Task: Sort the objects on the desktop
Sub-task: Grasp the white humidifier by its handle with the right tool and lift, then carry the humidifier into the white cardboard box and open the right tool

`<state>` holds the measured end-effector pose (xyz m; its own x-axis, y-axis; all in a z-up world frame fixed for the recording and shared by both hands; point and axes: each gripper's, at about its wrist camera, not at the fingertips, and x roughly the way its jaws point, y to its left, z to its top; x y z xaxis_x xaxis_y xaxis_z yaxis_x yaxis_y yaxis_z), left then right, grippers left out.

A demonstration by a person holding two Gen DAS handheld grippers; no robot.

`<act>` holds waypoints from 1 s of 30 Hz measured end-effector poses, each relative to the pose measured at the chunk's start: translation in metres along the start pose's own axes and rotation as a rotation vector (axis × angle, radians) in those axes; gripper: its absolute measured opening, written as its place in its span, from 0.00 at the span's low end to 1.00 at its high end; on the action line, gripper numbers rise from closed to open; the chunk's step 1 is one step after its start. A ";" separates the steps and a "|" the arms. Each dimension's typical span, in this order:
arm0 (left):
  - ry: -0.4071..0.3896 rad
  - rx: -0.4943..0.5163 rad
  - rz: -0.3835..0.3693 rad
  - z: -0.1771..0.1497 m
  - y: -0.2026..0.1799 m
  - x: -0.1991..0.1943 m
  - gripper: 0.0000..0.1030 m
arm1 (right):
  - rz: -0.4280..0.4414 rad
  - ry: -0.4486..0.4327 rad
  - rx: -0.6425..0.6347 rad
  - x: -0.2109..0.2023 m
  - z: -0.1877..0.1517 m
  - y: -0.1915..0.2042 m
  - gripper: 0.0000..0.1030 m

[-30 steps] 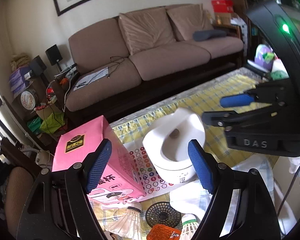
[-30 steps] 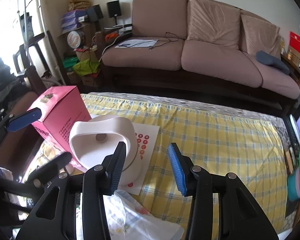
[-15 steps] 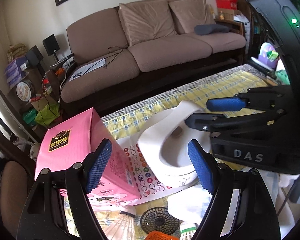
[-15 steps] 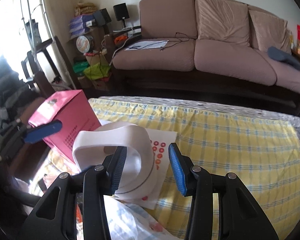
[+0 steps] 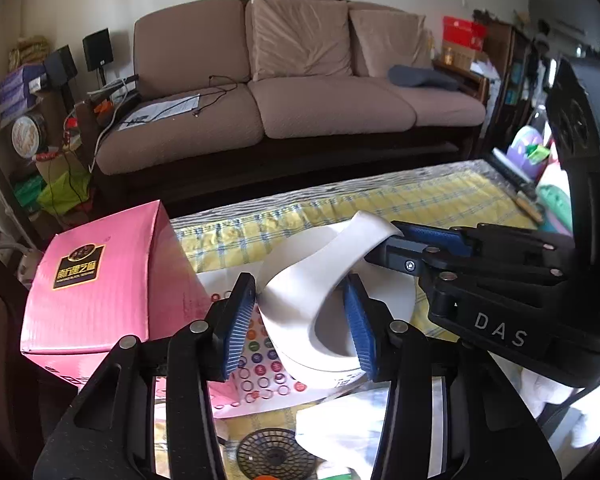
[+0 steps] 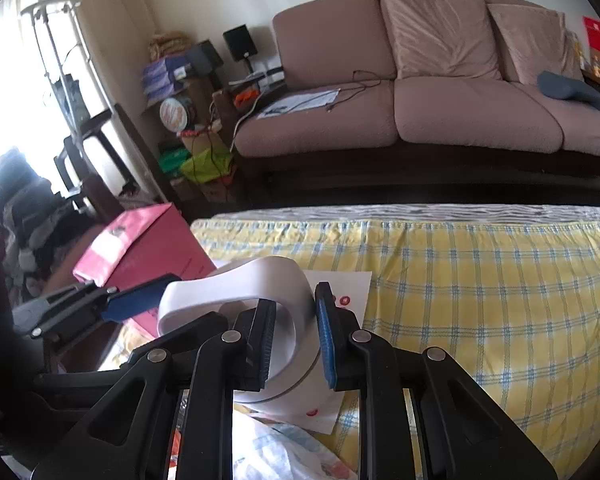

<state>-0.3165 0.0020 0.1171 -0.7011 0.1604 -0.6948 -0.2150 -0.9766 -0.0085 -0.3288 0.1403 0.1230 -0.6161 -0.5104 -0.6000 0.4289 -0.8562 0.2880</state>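
A white bowl-shaped container (image 5: 308,292) with one tall swooping rim sits tilted on a sheet of coloured ring stickers (image 5: 260,364). My right gripper (image 6: 296,340) is shut on that tall rim (image 6: 252,276). In the left wrist view it reaches in from the right (image 5: 392,242). My left gripper (image 5: 296,324) is open with its blue pads astride the container's near left side; a slit of sticker sheet shows beside the left pad. In the right wrist view one left fingertip (image 6: 160,298) meets the rim's left end. A pink box (image 5: 100,288) stands just left of the container.
The yellow checked tablecloth (image 6: 480,300) stretches bare to the right. A black mesh disc (image 5: 276,456) and a white plastic bag (image 5: 340,432) lie at the near edge. A brown sofa (image 5: 300,112) stands beyond the table, with cluttered shelves (image 6: 172,92) to its left.
Both grippers moved in on the white container. The right jaws closed onto its tall rim. The left jaws narrowed around its near side, and the container now sits more tilted.
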 end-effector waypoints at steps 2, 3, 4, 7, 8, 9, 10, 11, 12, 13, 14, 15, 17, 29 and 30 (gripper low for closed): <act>-0.023 -0.004 -0.012 0.004 -0.001 -0.009 0.40 | 0.005 -0.031 0.010 -0.011 0.003 0.002 0.19; -0.036 0.007 -0.015 0.007 -0.004 -0.014 0.37 | 0.007 -0.043 0.012 -0.017 0.005 0.003 0.19; -0.052 0.025 -0.013 0.010 -0.009 -0.023 0.35 | 0.010 -0.054 0.010 -0.023 0.009 0.005 0.19; -0.093 0.063 -0.019 0.023 -0.025 -0.047 0.33 | 0.014 -0.089 0.011 -0.048 0.017 0.007 0.19; -0.104 0.071 -0.019 0.026 -0.030 -0.055 0.33 | 0.012 -0.101 0.014 -0.058 0.021 0.008 0.19; -0.116 0.080 -0.023 0.030 -0.035 -0.066 0.33 | 0.009 -0.112 0.017 -0.068 0.023 0.008 0.19; -0.121 0.086 -0.028 0.034 -0.040 -0.073 0.34 | 0.006 -0.123 0.020 -0.079 0.025 0.009 0.19; -0.126 0.092 -0.035 0.038 -0.047 -0.082 0.35 | 0.001 -0.136 0.024 -0.095 0.027 0.010 0.19; -0.130 0.101 -0.044 0.041 -0.055 -0.092 0.35 | -0.002 -0.145 0.024 -0.106 0.027 0.010 0.19; -0.133 0.117 -0.062 0.044 -0.065 -0.106 0.35 | -0.003 -0.155 0.026 -0.120 0.027 0.010 0.19; -0.133 0.126 -0.077 0.046 -0.073 -0.114 0.35 | -0.005 -0.159 0.029 -0.137 0.025 0.009 0.19; -0.132 0.138 -0.099 0.047 -0.083 -0.125 0.35 | -0.014 -0.160 0.033 -0.153 0.022 0.006 0.19; -0.121 0.159 -0.159 0.044 -0.105 -0.145 0.35 | -0.033 -0.151 0.052 -0.186 0.011 -0.002 0.19; 0.137 0.187 -0.542 -0.039 -0.282 -0.149 0.32 | -0.209 0.038 0.322 -0.309 -0.136 -0.118 0.18; 0.159 0.198 -0.552 -0.047 -0.296 -0.145 0.32 | -0.228 0.051 0.338 -0.313 -0.148 -0.128 0.18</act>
<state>-0.1193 0.2606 0.1867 -0.3427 0.5976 -0.7248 -0.6511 -0.7073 -0.2753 -0.0931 0.4216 0.1638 -0.6327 -0.3070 -0.7109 0.0384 -0.9293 0.3672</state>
